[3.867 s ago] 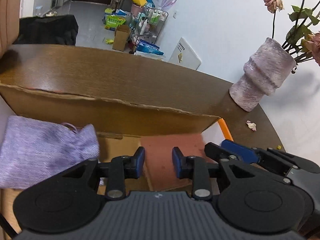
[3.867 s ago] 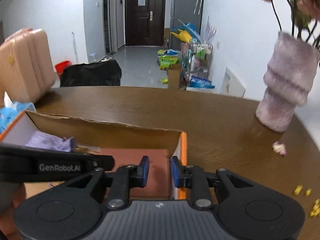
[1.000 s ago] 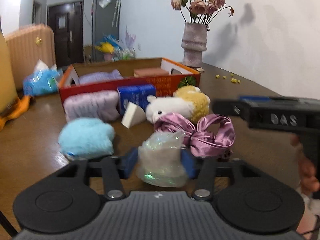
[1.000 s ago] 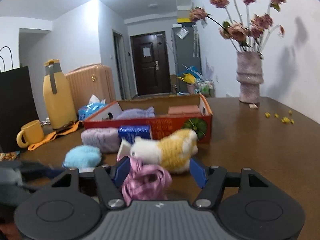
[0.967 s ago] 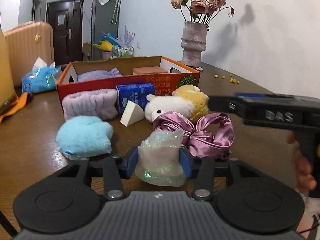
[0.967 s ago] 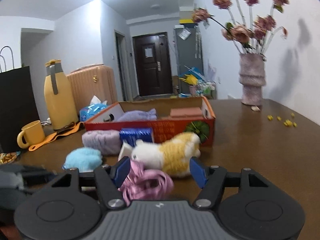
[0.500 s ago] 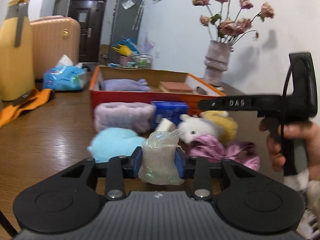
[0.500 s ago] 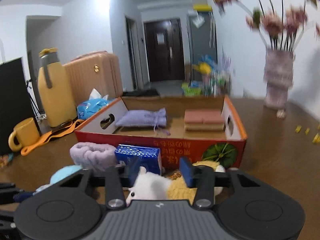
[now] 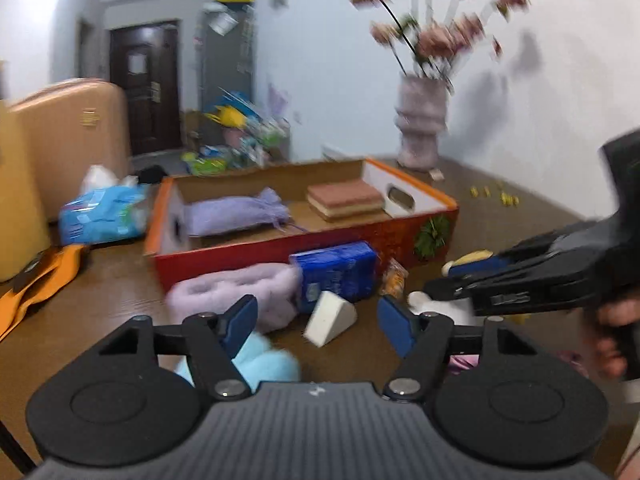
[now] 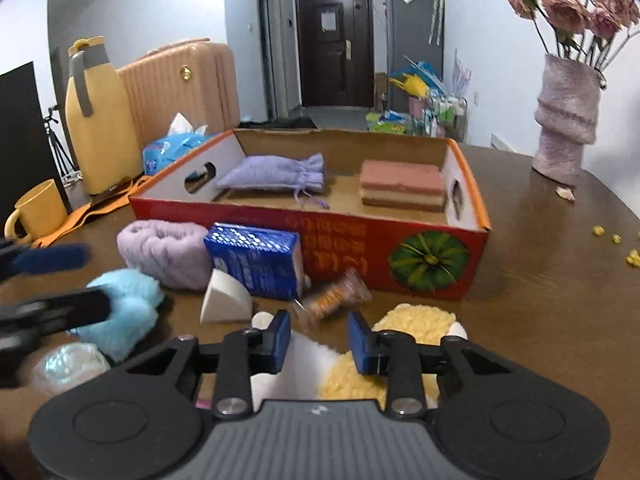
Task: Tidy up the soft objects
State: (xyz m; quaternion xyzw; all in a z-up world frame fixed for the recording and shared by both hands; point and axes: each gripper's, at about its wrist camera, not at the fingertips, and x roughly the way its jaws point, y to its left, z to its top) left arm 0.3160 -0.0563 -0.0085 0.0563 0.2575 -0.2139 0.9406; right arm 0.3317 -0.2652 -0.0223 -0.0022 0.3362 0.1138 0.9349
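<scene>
My left gripper [image 9: 318, 320] hangs over the table with its jaws opening and nothing between them. Below and beyond it lie a white wedge sponge [image 9: 330, 318], a light blue fluffy item [image 9: 264, 360] and a purple fluffy band [image 9: 236, 292]. The glittery pouch [image 10: 68, 364] lies loose on the table at the lower left of the right wrist view. My right gripper [image 10: 316, 340] is over the white-and-yellow plush toy [image 10: 416, 320]. Its jaws are closing with the plush's white part low between them. The red cardboard box [image 10: 472, 184] holds a purple drawstring pouch [image 10: 276, 174] and a pink sponge [image 10: 402, 184].
A blue tissue pack [image 10: 256, 260] and a snack packet [image 10: 336, 294] lie against the box front. A vase [image 10: 564, 136] of flowers stands at the far right, with yellow crumbs [image 10: 632, 258] nearby. A yellow jug [image 10: 96, 120], a mug [image 10: 36, 208] and a suitcase stand to the left.
My left gripper let go of the glittery pouch, opened wide and moved toward the box. My right gripper shifted from the pink scrunchie to the plush toy and narrowed.
</scene>
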